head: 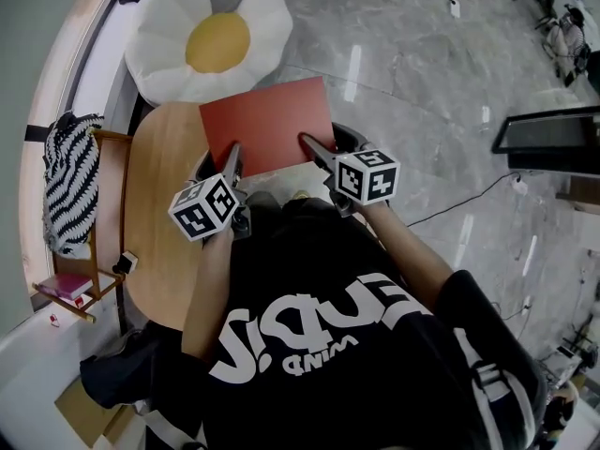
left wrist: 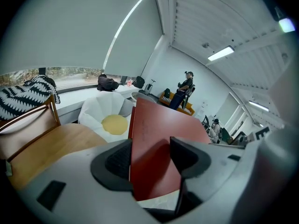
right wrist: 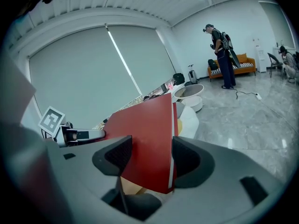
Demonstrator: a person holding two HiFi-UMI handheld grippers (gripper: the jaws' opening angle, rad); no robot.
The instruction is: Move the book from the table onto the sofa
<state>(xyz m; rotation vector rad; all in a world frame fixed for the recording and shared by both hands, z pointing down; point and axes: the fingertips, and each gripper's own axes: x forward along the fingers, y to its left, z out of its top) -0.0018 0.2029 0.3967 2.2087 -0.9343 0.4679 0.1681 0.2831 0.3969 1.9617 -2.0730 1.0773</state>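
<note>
A: What is the table like?
B: Round, pale wood – the table (head: 159,214) has its top mostly bare, with one small dark object (head: 125,262) at the left rim, too small to tell.
A: And below?
B: Grey marbled floor (head: 422,73) – a white beanbag sofa (head: 169,54) with a yellow centre sits on it, just beyond the table.

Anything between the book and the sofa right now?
Nothing visible does. The book, held by the left gripper and right gripper over the table, has the sofa directly beyond it.

Bright even light w/ fisheye edges
</note>
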